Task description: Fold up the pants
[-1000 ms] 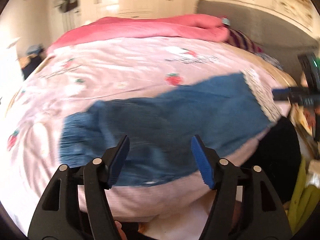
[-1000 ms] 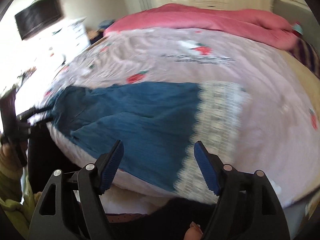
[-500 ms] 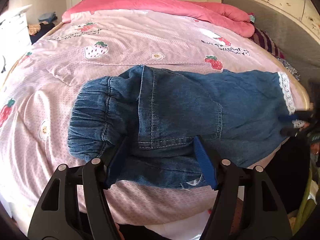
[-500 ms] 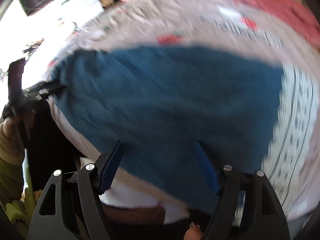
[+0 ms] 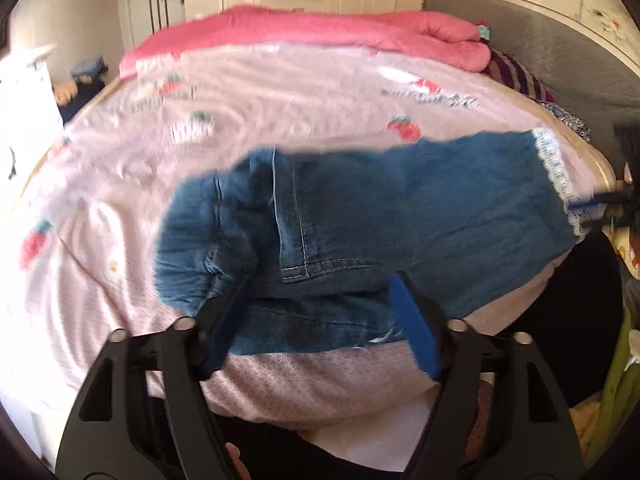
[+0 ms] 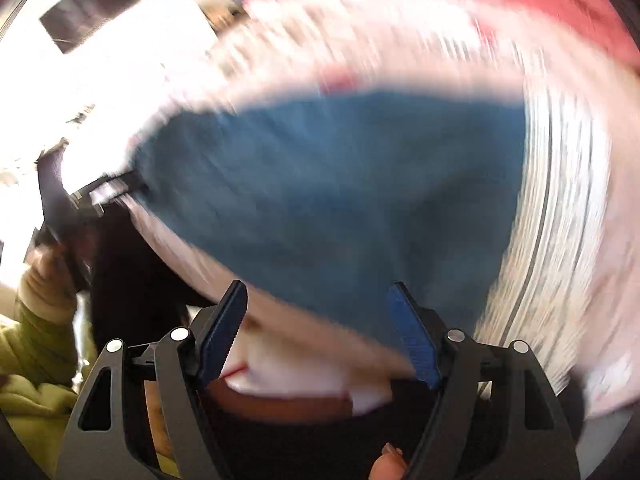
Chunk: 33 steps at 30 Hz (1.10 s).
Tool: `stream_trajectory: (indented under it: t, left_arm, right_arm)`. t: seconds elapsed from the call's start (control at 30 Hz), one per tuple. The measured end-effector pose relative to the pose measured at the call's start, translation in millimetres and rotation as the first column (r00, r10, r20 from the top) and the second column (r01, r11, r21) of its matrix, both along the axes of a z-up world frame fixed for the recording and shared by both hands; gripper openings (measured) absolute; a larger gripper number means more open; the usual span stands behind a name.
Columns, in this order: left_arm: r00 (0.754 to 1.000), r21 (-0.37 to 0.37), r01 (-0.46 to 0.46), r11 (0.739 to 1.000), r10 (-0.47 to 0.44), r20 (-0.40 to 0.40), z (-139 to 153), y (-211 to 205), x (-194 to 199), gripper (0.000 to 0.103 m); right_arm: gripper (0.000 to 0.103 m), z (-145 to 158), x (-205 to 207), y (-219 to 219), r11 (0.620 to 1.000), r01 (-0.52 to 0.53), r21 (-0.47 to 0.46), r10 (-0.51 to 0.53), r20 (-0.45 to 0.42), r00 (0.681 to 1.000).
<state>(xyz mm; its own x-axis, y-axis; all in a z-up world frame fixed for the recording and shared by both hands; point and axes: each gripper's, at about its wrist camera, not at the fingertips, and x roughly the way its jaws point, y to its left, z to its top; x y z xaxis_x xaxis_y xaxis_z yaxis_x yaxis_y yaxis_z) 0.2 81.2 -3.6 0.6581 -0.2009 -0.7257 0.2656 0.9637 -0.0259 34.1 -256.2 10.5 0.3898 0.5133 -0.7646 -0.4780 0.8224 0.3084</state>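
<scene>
The denim pants [image 5: 360, 236] lie flat on the pink strawberry-print bed [image 5: 248, 92], near its front edge, with their long axis running from about 9 o'clock to 3 o'clock across the left wrist view: the gathered waistband [image 5: 192, 248] sits at the 9 o'clock end and the lace-trimmed hem [image 5: 554, 168] at the 3 o'clock end. The left claw [image 5: 316, 316] has its jaws spread and opening, straddling the near edge of the waist section; denim lies between the blue pads [image 5: 412, 332], but they do not seem to press on it. In the blurred right wrist view the right claw [image 6: 320, 332] is likewise spread and opening, with the near edge of the blue cloth [image 6: 340, 200] just ahead of it at 12 o'clock and the pale hem band off toward 2 o'clock; whether any cloth sits between its pads cannot be told through the smear. That claw's tips also show at the 3 o'clock rim of the left view, right by the hem. So each hand is nearest its own end: the left at the waist, the right at the leg hem. A fold likely turns on that axis, bringing one end across toward the other.
</scene>
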Motion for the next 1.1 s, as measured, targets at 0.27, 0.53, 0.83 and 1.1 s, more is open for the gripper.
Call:
stream_trajectory:
  t: [0.27,0.53,0.83,1.1]
  left_arm:
    - [0.993,0.002,0.065,0.998,-0.065,0.101,30.3,-46.3,24.3,0.077]
    - [0.999,0.015,0.035,0.999,-0.036,0.034,-7.6,-64.5,36.7,0.078]
    - [1.0,0.049,0.024,0.998,-0.024,-0.003,-28.4,-58.2,32.6,0.081]
    - [1.0,0.014,-0.013,1.0,0.014,-0.027,-32.4,-42.9,32.1,0.081]
  right_arm:
    - [0.078,38.9,115.5,77.9,0.995,-0.083,0.05,0.084,-0.015,0.996]
    - [0.051,-12.5,169.2,122.1,0.984,-0.147,-0.105,0.123,-0.211,0.97]
    - [0.033,-35.6,178.6,124.3,0.975,-0.177,-0.134,0.132,-0.293,0.947]
    - [0.011,-54.7,178.5,132.2,0.975,-0.192,-0.11,0.147,-0.328,0.933]
